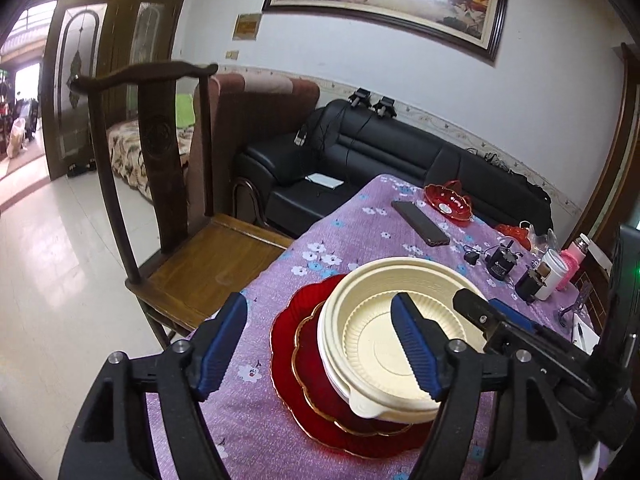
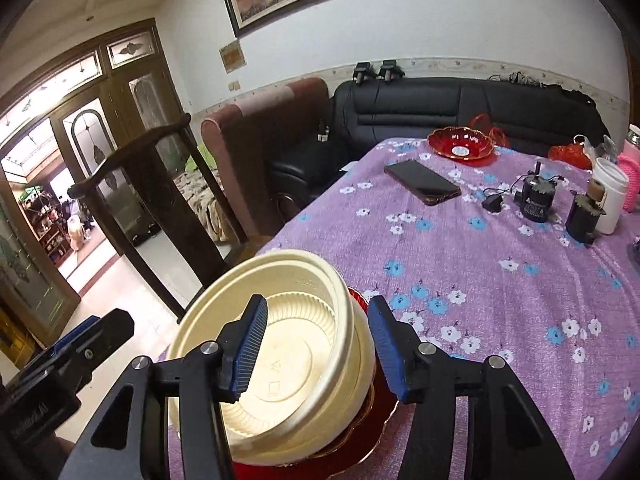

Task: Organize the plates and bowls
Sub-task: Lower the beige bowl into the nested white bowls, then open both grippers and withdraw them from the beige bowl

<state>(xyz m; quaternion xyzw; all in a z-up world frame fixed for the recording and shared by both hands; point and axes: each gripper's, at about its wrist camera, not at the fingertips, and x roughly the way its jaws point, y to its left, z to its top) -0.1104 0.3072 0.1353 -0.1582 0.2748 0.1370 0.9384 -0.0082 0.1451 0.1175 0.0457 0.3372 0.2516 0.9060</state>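
Cream bowls [image 1: 400, 344] nested mouth-up on red plates [image 1: 304, 380]; both grippers' fingers [image 1: 224, 344] spread, pinching nothing

Much of the red plates [image 1: 288, 344] was covered by the cream bowls [image 1: 384, 304] stacked on them — their near rim was cut off in the right wrist view. The desk [image 2: 500, 320] was cropped at the right edge.

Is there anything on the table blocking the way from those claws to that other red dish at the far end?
Partly. The black phone lies on the cloth between the stacked cream bowls and the far red dish. Otherwise, the purple tablecloth between them is bare.
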